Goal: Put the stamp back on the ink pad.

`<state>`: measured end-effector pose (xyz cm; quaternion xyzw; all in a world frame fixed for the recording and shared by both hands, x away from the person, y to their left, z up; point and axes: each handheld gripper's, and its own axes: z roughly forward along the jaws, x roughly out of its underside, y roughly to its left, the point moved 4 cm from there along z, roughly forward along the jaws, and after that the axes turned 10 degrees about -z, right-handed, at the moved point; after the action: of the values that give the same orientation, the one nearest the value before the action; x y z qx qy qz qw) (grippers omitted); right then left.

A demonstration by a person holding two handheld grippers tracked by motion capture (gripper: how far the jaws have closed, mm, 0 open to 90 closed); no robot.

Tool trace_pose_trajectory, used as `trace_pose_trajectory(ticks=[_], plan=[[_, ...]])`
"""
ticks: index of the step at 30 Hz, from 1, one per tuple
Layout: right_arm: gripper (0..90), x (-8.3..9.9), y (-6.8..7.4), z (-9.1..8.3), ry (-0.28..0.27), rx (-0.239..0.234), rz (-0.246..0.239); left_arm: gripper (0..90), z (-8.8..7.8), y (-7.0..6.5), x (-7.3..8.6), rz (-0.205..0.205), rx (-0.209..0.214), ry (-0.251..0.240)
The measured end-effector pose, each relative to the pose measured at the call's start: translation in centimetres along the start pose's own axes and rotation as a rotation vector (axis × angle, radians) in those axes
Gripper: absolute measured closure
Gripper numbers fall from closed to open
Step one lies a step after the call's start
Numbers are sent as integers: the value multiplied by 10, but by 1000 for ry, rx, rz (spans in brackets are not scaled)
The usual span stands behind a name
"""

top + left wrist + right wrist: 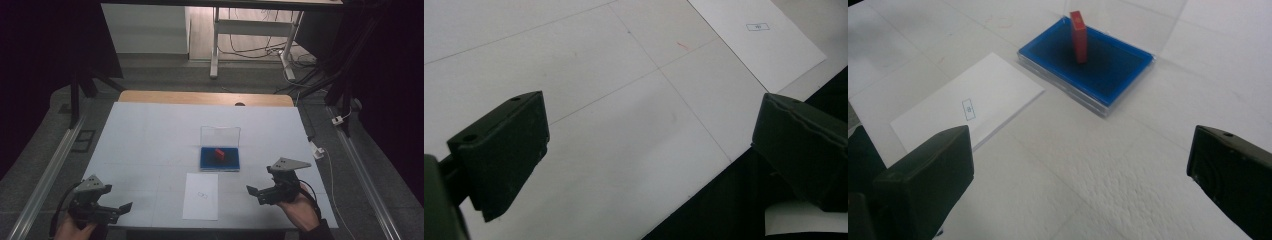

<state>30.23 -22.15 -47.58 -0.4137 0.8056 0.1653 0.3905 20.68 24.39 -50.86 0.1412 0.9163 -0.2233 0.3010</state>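
Red block [1078, 36] stands upright in blue tray [1108, 75], well beyond right gripper [1078, 165] jaws, spread wide and empty; left gripper [649, 150] likewise.

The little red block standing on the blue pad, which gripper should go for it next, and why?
Probably the right gripper: it is open, empty and nearer. It could ease forward toward the small upright red block on the blue pad in the clear open-lidded case. The left gripper sits farther away.
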Motion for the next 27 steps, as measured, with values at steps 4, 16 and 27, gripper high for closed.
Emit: trace_pose_trajectory(ticks=[4,16,27], plan=[[0,9,-3,-11,-2,25,22,24,0,0,0,-1,0,-2],[0,39,-10,-39,15,87,91,23,-1,0,0,-3,2,-3],[0,62,-13,-59,55,140,138,22,-1,1,0,-2,3,-5]])
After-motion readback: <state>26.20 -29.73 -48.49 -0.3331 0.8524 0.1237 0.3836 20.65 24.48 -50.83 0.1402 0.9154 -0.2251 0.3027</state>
